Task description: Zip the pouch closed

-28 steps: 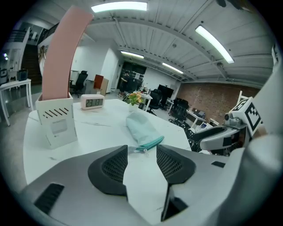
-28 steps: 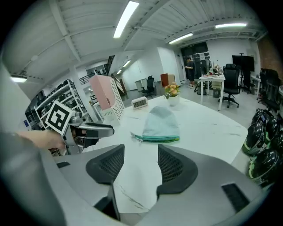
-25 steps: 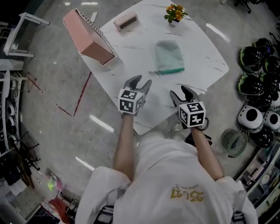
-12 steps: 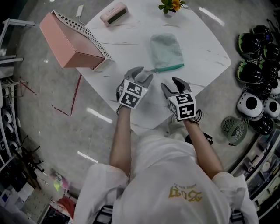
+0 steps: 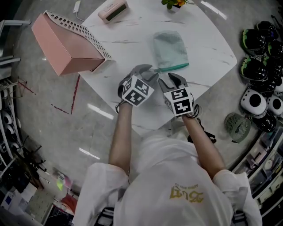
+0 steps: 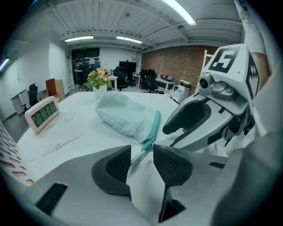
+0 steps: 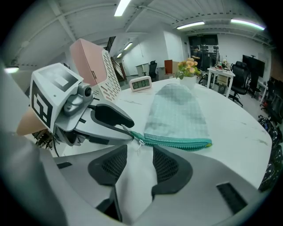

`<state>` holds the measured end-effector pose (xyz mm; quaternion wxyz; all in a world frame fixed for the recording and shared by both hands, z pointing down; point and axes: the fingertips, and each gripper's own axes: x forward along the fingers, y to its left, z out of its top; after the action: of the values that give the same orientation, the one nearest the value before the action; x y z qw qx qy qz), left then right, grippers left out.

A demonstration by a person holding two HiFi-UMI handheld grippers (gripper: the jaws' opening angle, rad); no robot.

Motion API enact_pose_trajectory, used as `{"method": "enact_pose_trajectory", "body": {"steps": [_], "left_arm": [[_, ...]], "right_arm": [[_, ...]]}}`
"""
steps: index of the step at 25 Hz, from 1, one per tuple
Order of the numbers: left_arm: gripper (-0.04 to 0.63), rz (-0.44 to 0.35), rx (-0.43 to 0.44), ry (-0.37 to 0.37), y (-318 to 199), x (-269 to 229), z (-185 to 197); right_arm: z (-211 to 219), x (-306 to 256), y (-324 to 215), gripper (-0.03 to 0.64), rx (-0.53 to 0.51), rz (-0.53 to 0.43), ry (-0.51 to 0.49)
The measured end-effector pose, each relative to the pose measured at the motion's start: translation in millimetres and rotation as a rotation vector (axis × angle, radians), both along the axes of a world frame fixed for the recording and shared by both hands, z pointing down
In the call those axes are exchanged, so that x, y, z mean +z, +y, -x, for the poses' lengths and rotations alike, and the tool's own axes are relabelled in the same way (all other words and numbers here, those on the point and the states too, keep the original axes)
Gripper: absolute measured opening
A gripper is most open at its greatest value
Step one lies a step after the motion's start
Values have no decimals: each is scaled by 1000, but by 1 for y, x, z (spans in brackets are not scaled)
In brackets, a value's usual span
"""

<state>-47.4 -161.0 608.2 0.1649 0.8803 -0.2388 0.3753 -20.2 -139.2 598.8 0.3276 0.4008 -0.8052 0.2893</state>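
Note:
A pale green pouch (image 5: 170, 46) lies flat on the white marble table (image 5: 132, 48), its teal zipper (image 5: 173, 67) along the near edge. In the left gripper view the zipper's left end tab (image 6: 138, 155) lies on the table just between my left gripper's (image 6: 141, 164) open jaws, untouched. My right gripper (image 7: 139, 165) hovers just short of the zipper (image 7: 177, 141), with the small white pull (image 7: 140, 143) ahead of its gap. Both pairs of jaws have just been closing, and neither presses on anything. The grippers (image 5: 148, 73) (image 5: 170, 80) sit side by side.
A pink slatted box (image 5: 66, 48) overhangs the table's left corner. A small clock (image 5: 112, 9) and a flower pot (image 5: 174, 3) stand at the far side. Helmets (image 5: 261, 106) and a fan (image 5: 238, 127) lie on the floor to the right.
Both grippers have moved forward and down to the pouch's zipper edge and drawn closer together. The left one has rolled. Both pairs of jaws look narrower.

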Motion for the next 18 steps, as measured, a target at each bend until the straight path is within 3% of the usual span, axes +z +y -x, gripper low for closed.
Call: {"method": "enact_pose_trajectory", "body": {"steps": [14, 18], "left_arm": [[141, 13, 74, 12, 3, 6, -11], [96, 14, 94, 21, 5, 6, -16]], "right_arm": [[8, 18, -4, 141, -49, -2, 70], [6, 18, -6, 113, -43, -14, 89]]}}
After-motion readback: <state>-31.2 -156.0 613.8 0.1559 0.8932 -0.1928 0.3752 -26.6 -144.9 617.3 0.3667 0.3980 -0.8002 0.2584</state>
